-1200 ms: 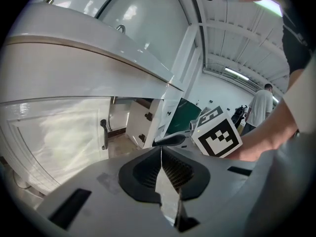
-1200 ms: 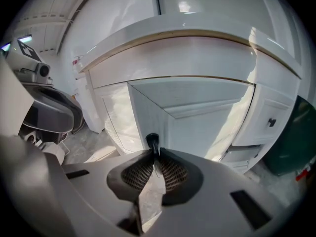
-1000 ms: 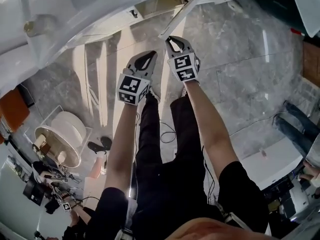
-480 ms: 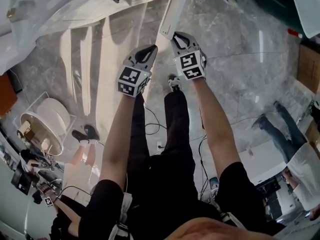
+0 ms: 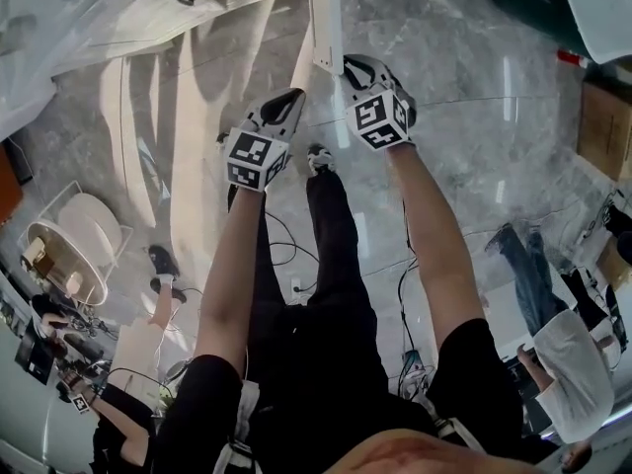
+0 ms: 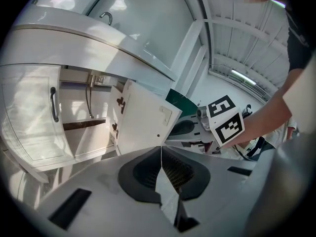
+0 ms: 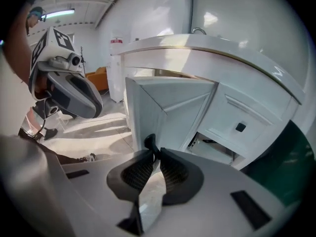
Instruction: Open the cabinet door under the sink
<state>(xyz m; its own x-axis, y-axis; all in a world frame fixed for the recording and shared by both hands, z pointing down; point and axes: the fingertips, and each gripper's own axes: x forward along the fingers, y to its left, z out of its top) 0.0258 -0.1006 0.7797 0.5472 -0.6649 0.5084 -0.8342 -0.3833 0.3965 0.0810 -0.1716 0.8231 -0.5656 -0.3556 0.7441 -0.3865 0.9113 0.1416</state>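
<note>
Under the white sink counter (image 6: 98, 41) the right-hand cabinet door (image 6: 143, 122) stands swung out, showing its inner face and hinges. In the head view this door (image 5: 324, 23) appears edge-on. My right gripper (image 7: 156, 154) is shut on the door's black handle (image 7: 149, 143) at the door's (image 7: 168, 107) free edge, and it sits just right of that edge in the head view (image 5: 367, 67). My left gripper (image 6: 161, 149) is shut with nothing in it; it hovers left of the door (image 5: 284, 107). Inside the cabinet a pipe (image 6: 89, 98) shows.
The left cabinet door (image 6: 29, 117) stays closed with its bar handle (image 6: 53, 104). A drawer front with a black knob (image 7: 240, 127) is right of the open door. Cables (image 5: 296, 255) lie on the marble floor. A round white stand (image 5: 69, 250) and bystanders (image 5: 573, 363) are nearby.
The door has swung further out with my right gripper pulling its handle toward me. My left gripper drifted along beside it, still shut and empty.
</note>
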